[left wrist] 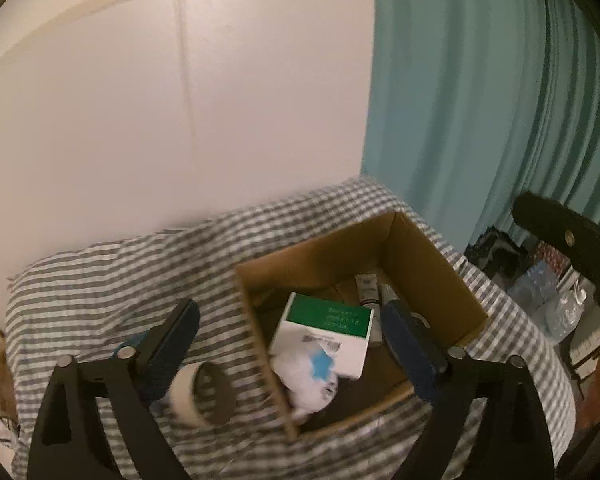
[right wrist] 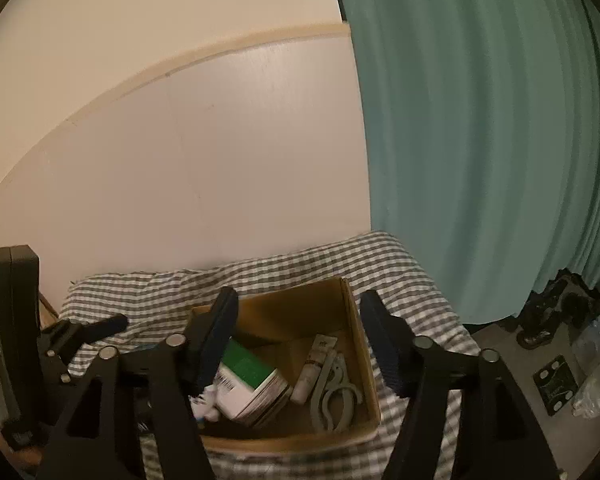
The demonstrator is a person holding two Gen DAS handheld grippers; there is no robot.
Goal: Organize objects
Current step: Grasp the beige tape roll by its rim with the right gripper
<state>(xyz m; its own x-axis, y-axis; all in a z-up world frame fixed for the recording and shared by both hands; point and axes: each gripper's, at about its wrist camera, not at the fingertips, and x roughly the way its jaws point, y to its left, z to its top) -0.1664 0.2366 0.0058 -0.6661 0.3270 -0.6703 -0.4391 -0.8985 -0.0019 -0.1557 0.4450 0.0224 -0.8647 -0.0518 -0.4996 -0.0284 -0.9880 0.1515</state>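
I see a brown cardboard box (left wrist: 420, 256) sitting on a grey and white checked cloth (left wrist: 100, 280). I cannot tell if a bed or a desk is under the cloth.

My left gripper (left wrist: 296, 344) has its 2 fingers spread wide, and nothing is held between them. Its right finger (left wrist: 408, 344) hangs over the inside of the box. Its left finger (left wrist: 172, 344) is outside the box, just above a roll of tape (left wrist: 204, 396) lying on the cloth beside the box wall.

My right gripper (right wrist: 300, 344) has its fingers apart too, and they hold nothing. It hangs over the box.

Inside the box I see a green and white carton (right wrist: 248, 380) tilted on its side, a small white tube (right wrist: 312, 372), grey scissors (right wrist: 336, 392) and a white and blue thing (left wrist: 316, 376) that is too blurry to name.

Behind it all are a pale wall (left wrist: 140, 120) and a teal curtain (left wrist: 480, 100).
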